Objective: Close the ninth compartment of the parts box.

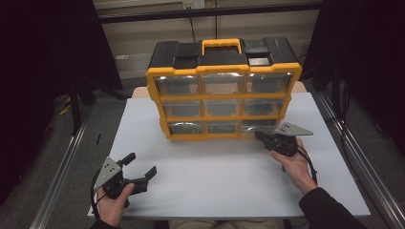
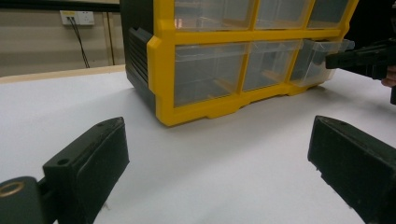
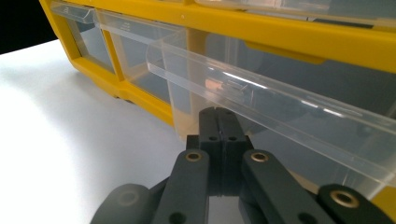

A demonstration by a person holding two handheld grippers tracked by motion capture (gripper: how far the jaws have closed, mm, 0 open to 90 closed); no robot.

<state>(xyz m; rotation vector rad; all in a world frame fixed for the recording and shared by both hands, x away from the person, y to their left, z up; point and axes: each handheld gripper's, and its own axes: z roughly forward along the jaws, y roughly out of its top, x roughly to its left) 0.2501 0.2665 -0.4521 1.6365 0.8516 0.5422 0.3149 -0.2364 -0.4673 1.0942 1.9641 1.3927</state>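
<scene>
A yellow and black drawer cabinet (image 1: 223,86) stands upright toward the far edge of the white tabletop (image 1: 224,176), roughly centred between the left and right edges. It has nine clear drawers in three rows of three and a yellow carry handle (image 1: 221,46) on its black top.

The bottom right drawer (image 1: 260,125) is pulled partly out of the cabinet front; the other eight sit flush. In the left gripper view the same drawer (image 2: 322,58) projects beyond the yellow frame.

The right gripper (image 1: 261,137) is held at the front of that open drawer, near the right part of the tabletop, with the person's right hand (image 1: 296,164) behind it. In the right gripper view its jaws stand pressed together with no gap, their tips right at the clear front wall of the drawer (image 3: 280,107), below its lip. Whether the tips touch the plastic or have any of it pinched between them cannot be told.

The left gripper (image 1: 141,168) rests near the near left corner of the tabletop, well apart from the cabinet, held by the left hand (image 1: 113,202). Its jaws stand wide apart with nothing between them; the left gripper view shows bare tabletop (image 2: 219,172) in the gap.
</scene>
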